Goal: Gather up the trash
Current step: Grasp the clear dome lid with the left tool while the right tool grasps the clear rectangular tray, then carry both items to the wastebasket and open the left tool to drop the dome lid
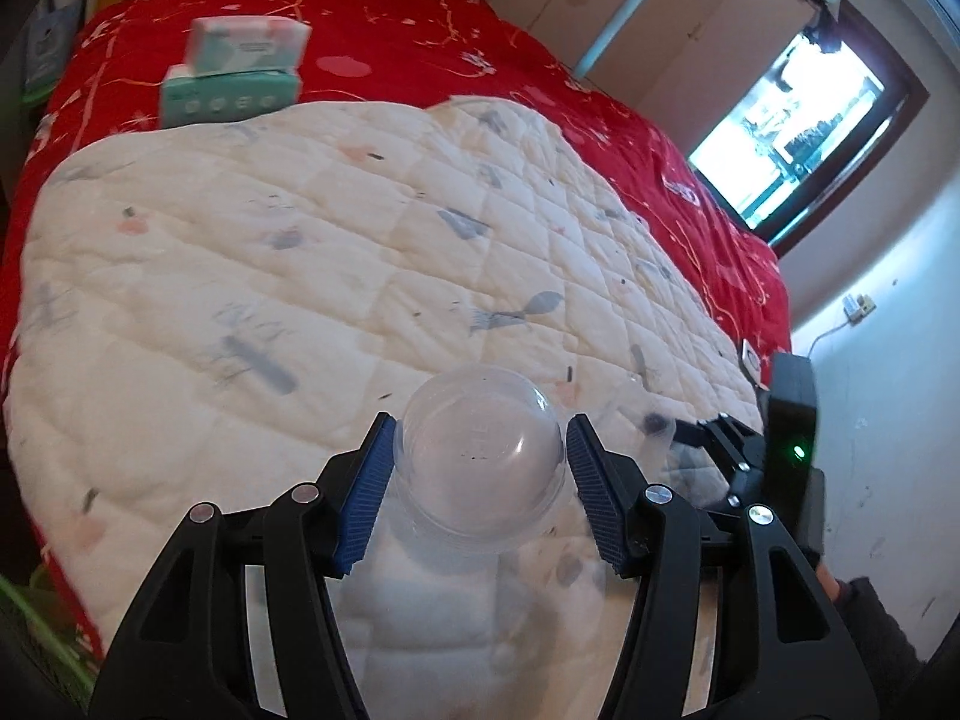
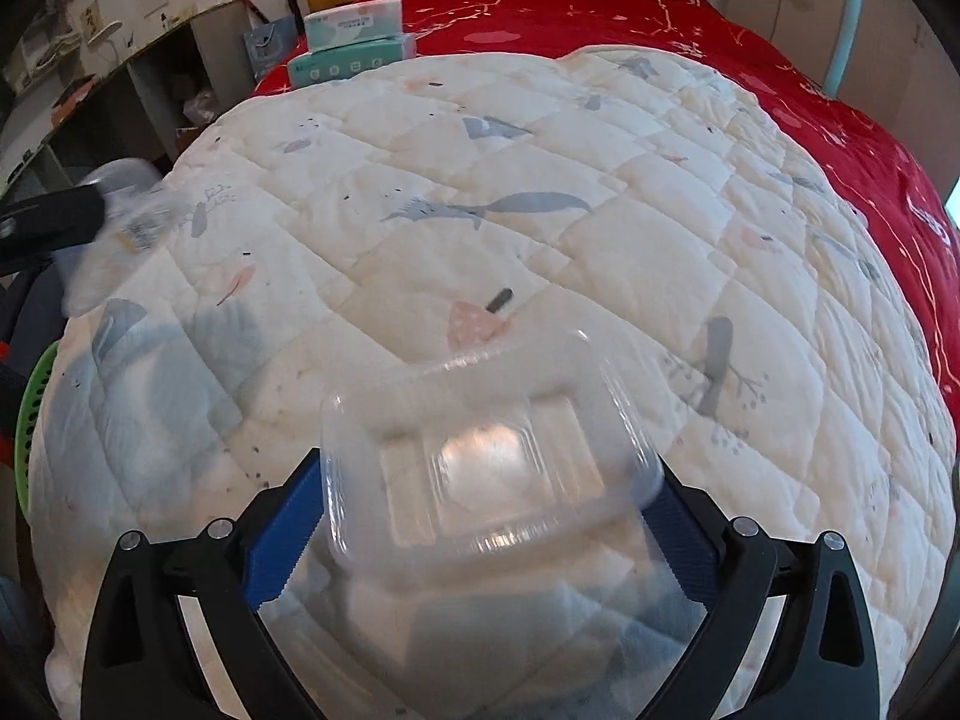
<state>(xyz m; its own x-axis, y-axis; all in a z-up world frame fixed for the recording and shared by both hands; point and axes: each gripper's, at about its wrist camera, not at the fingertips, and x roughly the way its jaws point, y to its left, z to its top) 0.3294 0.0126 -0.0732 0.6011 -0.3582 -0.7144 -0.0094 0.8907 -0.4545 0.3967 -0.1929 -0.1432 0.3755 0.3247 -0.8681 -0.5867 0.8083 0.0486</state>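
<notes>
A clear plastic cup (image 1: 480,450) sits bottom-forward between the blue pads (image 1: 366,486) of my left gripper (image 1: 480,426), which is shut on its sides above the white quilt (image 1: 240,270). My right gripper (image 2: 486,468) is shut on a clear square plastic container (image 2: 480,420), whose rim hides most of both pads. In the left wrist view the right gripper's black housing (image 1: 786,420) shows at the right edge, off the bed's corner. In the right wrist view, blurred at the left edge, are a black finger (image 2: 48,222) of the left gripper and the cup (image 2: 120,198).
Two stacked tissue packs (image 1: 237,69) (image 2: 354,42) lie at the far end on the red bedspread (image 1: 420,30). A green basket (image 2: 36,420) stands left of the bed, shelves (image 2: 150,78) behind it. A window (image 1: 798,132) and a white wall lie to the right.
</notes>
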